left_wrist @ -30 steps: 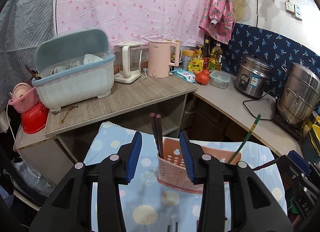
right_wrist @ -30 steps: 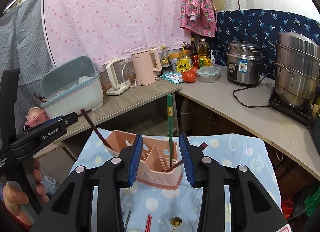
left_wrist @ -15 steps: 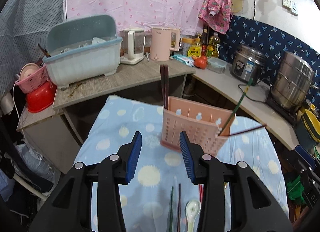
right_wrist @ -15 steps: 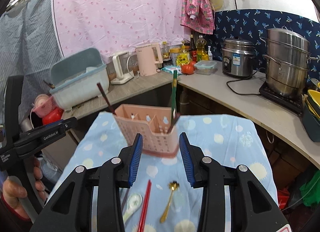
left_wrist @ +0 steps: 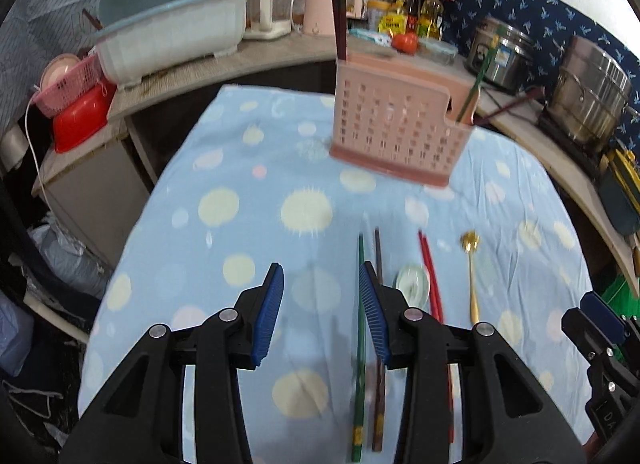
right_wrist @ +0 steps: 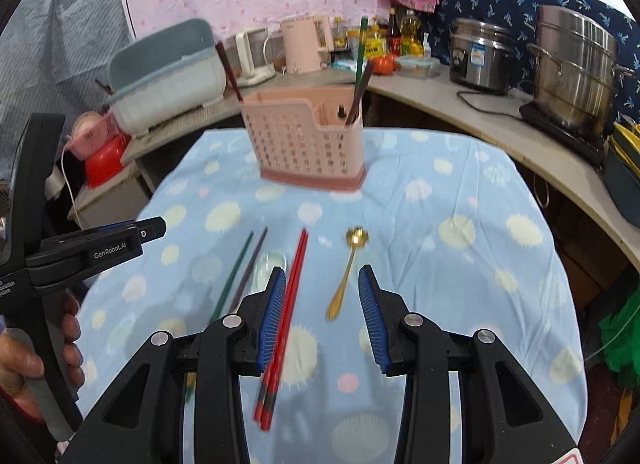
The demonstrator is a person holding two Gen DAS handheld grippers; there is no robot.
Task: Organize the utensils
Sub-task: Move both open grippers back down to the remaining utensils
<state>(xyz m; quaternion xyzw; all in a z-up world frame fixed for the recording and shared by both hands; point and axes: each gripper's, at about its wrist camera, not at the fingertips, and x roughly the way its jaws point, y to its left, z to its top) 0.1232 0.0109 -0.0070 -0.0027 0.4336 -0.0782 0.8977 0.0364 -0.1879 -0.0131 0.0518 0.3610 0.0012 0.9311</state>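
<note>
Blue polka-dot cloth point(right_wrist: 460, 200) covers the table; grey dish bin point(left_wrist: 172, 24) sits on the counter behind. Pink caddy point(right_wrist: 308, 144) stands on the cloth, holding dark chopsticks point(left_wrist: 339, 16) and a green one point(right_wrist: 362, 48). Red chopsticks point(right_wrist: 286, 304) lie touching the right gripper's point(right_wrist: 322, 318) left finger, gold spoon point(right_wrist: 347, 272) between its wide-open, empty jaws. Left gripper point(left_wrist: 322, 314) gapes empty too, green chopstick point(left_wrist: 359, 344) and brown chopstick point(left_wrist: 378, 344) by its right finger.
</note>
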